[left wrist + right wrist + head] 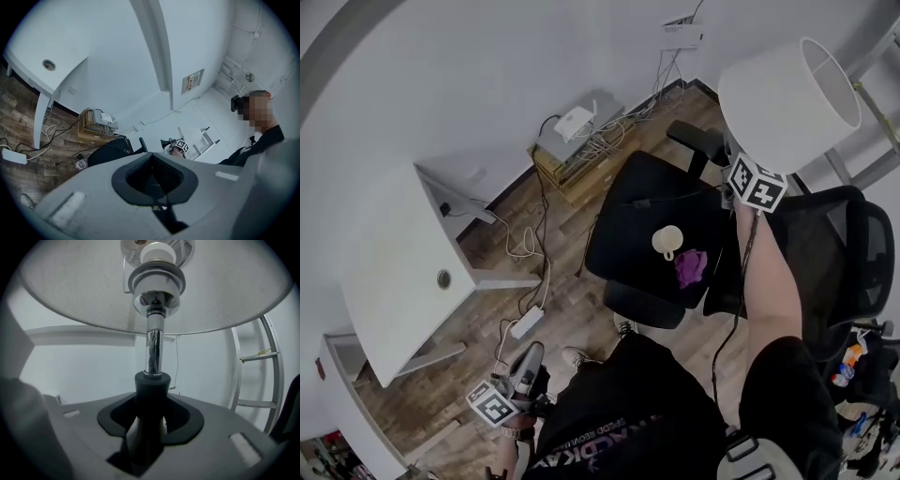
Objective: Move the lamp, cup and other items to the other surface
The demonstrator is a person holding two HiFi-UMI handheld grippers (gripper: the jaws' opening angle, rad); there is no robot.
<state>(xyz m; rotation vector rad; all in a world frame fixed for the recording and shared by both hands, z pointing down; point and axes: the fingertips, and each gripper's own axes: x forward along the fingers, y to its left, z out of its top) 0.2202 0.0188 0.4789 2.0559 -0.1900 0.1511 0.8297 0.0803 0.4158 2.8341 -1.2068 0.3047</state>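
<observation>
Clamping the lamp point(152, 345) by the dark collar under its chrome stem, the right gripper point(150, 416) held it with the white shade point(787, 98) up beside the backrest of a black office chair point(623, 211). On that seat sat a cream cup point(667, 241), a purple cloth point(691, 266) just beside it (whether they touched was unclear). The left gripper point(523, 373) hung low by the person's leg, jaws pressed together on nothing. A white table point(394, 272) stood well apart at the left.
</observation>
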